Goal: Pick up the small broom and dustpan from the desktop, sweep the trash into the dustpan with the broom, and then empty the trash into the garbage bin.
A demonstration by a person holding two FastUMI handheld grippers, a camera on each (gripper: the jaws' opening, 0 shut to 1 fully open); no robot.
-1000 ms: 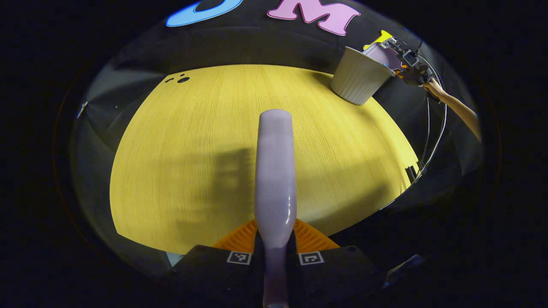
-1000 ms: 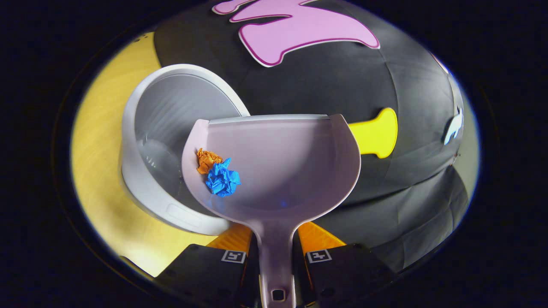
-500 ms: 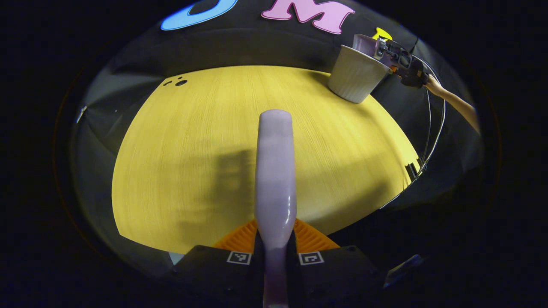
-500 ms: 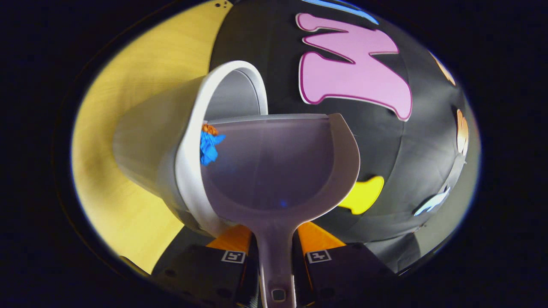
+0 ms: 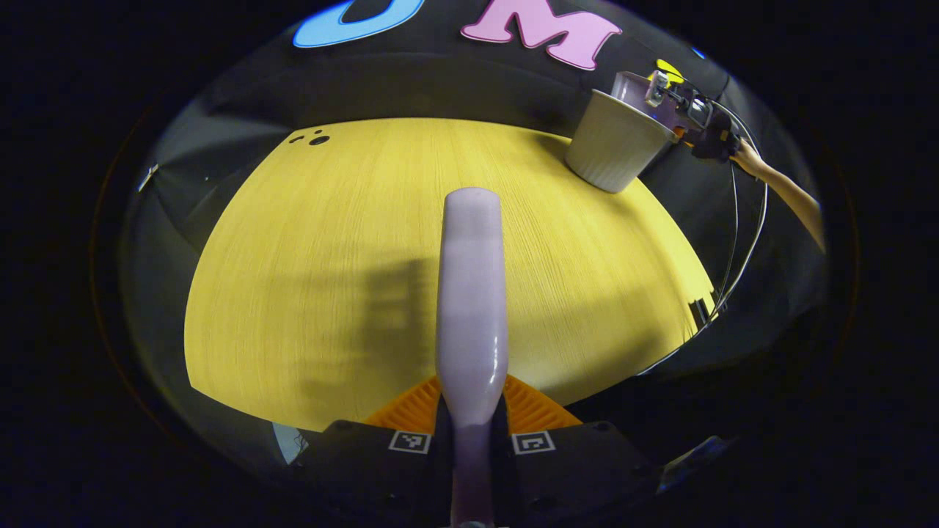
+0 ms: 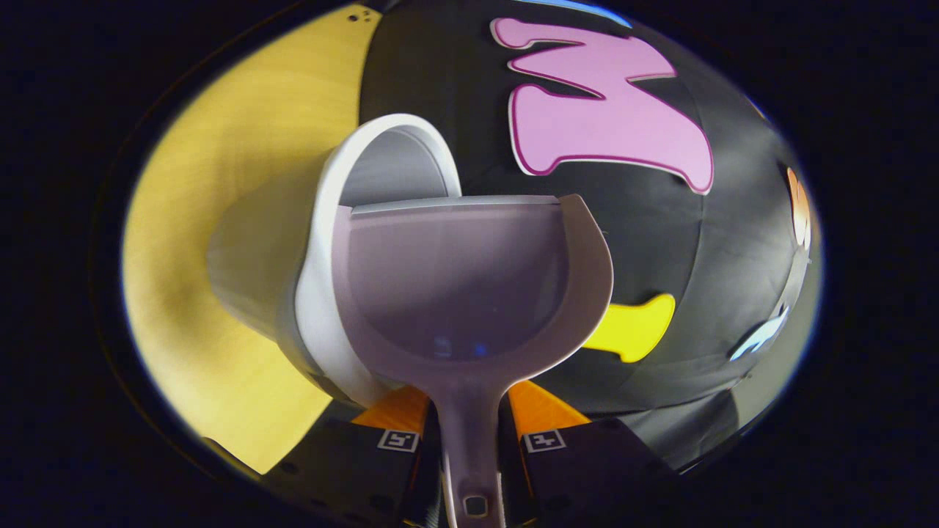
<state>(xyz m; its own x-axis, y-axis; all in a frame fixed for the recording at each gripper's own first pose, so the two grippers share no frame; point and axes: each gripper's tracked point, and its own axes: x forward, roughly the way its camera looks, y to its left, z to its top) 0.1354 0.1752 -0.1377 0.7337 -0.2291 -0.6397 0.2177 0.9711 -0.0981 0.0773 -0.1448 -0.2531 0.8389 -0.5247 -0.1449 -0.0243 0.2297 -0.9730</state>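
The yellow counter (image 5: 330, 257) spreads wide, with the pale garbage bin (image 5: 616, 143) at its 2 o'clock edge. The right hand-held gripper (image 6: 469, 433) clenches the dustpan (image 6: 469, 286) handle, the pan's lip over the bin's rim. The left hand-held gripper (image 5: 471, 433) grasps the broom (image 5: 472, 293) above the counter.

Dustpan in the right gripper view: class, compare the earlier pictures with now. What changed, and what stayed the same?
The dustpan was tipped up toward the garbage bin, and the orange and blue paper wads slid off its edge; its scoop now looks empty. The right claw stays shut on the dustpan handle, the left claw stays shut on the broom above the table.
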